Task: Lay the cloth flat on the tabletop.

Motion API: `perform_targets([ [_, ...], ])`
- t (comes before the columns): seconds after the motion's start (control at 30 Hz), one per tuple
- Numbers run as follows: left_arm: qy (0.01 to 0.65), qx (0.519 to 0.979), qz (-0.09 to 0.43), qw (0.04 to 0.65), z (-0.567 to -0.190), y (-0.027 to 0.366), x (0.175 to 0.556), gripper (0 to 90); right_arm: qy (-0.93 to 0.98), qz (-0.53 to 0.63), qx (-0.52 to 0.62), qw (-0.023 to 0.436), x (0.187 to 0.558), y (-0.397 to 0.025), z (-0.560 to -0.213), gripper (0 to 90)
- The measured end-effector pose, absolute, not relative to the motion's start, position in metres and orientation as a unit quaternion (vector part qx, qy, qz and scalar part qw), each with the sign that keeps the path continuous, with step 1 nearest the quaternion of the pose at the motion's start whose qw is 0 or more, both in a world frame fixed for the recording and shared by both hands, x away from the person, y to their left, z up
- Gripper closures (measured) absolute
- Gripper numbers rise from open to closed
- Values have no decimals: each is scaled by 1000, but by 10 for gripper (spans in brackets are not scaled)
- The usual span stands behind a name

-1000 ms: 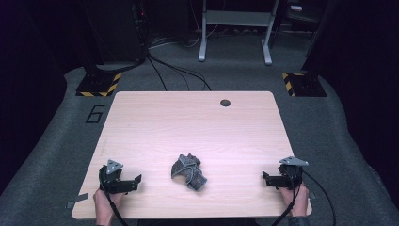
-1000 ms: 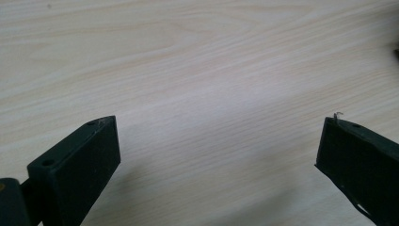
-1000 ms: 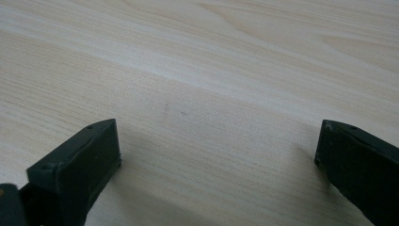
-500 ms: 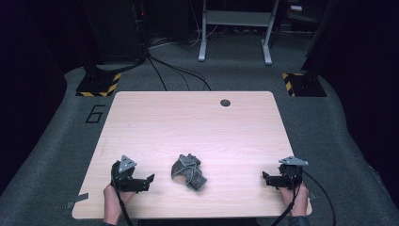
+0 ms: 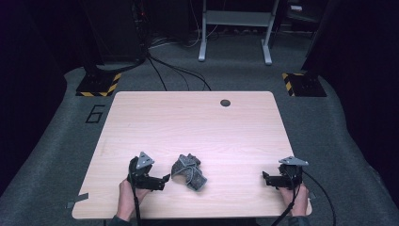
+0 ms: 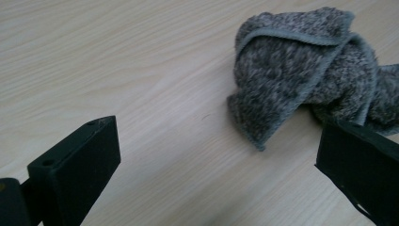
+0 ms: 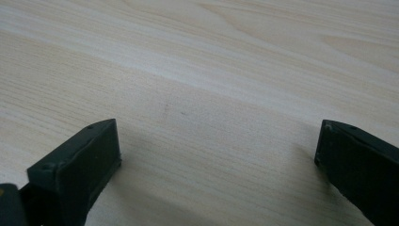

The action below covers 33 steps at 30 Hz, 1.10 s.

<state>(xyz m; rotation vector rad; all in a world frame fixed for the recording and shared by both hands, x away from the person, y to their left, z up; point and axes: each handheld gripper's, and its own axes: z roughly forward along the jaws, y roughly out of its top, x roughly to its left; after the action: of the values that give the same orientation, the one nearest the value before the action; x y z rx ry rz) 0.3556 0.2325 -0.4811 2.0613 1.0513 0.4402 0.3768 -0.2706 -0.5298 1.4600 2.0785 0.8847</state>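
A crumpled grey cloth point(image 5: 188, 171) lies on the light wooden table point(image 5: 197, 122) near its front edge. My left gripper point(image 5: 164, 179) is just left of the cloth, open, its tips almost at the cloth's edge. In the left gripper view the cloth point(image 6: 306, 70) lies ahead and to the right, a folded corner reaching between the jaws, with nothing held. My right gripper point(image 5: 264, 178) rests open near the front right corner, far from the cloth, over bare wood point(image 7: 211, 94).
A small dark round hole point(image 5: 225, 102) sits near the table's far edge. Beyond the table are grey carpet, black cables point(image 5: 174, 70), a metal stand point(image 5: 235, 28) and yellow-black striped floor plates point(image 5: 99, 84).
My left gripper has moved right along the front of the table, closing in on the cloth. The right gripper and the cloth have stayed put.
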Motion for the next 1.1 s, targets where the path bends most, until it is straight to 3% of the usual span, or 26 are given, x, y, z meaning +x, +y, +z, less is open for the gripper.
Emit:
perform_targets([
  [0.67,360,831,149,396,-480,171,367,17,753,321,529,224,377,-271,-530,1],
  [1.1,354,842,132,385,-496,164,376,222,753,321,529,224,377,-271,-530,1],
])
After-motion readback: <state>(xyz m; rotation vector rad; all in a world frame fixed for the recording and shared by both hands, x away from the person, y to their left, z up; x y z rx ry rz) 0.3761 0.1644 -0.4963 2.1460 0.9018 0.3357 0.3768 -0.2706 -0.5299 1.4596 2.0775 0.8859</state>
